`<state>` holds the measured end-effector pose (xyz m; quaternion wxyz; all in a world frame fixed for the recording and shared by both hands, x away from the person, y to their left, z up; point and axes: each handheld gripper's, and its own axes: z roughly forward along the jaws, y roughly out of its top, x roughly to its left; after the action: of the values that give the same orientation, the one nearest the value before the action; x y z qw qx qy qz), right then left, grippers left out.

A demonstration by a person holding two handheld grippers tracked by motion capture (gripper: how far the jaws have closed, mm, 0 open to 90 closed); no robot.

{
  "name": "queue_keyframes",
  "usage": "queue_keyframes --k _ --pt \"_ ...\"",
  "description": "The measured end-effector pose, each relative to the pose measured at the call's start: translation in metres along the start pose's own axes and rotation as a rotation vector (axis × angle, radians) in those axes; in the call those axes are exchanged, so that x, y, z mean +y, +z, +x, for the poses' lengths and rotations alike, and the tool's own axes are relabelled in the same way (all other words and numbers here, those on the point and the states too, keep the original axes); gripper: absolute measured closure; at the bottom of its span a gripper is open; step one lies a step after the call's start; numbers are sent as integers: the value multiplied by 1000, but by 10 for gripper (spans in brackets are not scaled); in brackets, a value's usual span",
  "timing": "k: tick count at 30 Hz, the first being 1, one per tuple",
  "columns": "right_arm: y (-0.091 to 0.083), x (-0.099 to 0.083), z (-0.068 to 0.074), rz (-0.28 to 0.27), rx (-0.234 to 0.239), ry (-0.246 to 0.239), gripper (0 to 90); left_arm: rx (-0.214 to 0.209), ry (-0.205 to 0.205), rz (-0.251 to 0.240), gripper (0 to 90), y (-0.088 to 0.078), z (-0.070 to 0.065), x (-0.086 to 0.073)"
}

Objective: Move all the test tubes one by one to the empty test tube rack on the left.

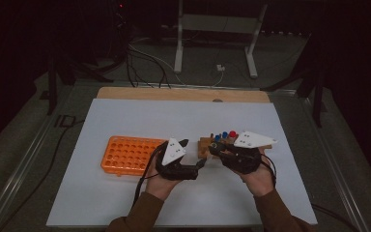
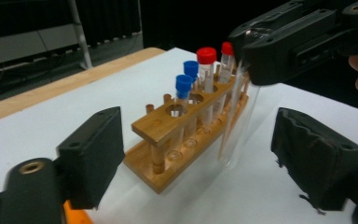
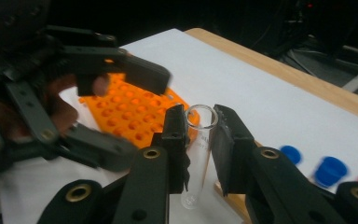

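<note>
My right gripper [image 3: 199, 135] is shut on a clear, uncapped test tube [image 3: 200, 154], which hangs upright just in front of a wooden tube rack [image 2: 168, 123]. The rack holds tubes with blue caps [image 2: 184, 84] and red caps [image 2: 206, 55]. My left gripper [image 2: 200, 154] is open, one jaw on each side of the tube [image 2: 237, 126], and neither pad touches the glass. In the high view both grippers meet at mid-table, the left gripper [image 1: 194, 153] beside the right gripper [image 1: 212, 149], close to the wooden rack [image 1: 205, 144].
An orange multi-hole tube rack [image 1: 128, 154] lies left of my left hand. Everything sits on a white mat [image 1: 174, 116] with a wooden strip along its far edge. Cables and a white stand lie on the dark floor beyond.
</note>
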<state>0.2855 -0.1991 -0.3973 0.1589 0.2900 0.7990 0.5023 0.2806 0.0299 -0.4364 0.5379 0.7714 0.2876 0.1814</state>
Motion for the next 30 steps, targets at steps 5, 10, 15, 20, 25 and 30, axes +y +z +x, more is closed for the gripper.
queue_keyframes --k 5,10,15,20,25,30 --pt "7 0 5 6 24 3 761 -59 24 13 463 5 -4 0" --pt "10 0 7 7 40 8 761 -84 42 26 635 7 -6 -1" --pt "11 0 9 5 48 13 761 -96 56 27 736 7 -7 -1" --pt "10 -2 8 -3 55 18 712 -92 77 31 757 6 -8 -2" --pt "4 -2 4 -40 68 50 431 -68 71 36 757 3 -3 -3" --pt "-4 -7 -1 -55 22 64 210 -45 57 34 757 -4 4 -6"
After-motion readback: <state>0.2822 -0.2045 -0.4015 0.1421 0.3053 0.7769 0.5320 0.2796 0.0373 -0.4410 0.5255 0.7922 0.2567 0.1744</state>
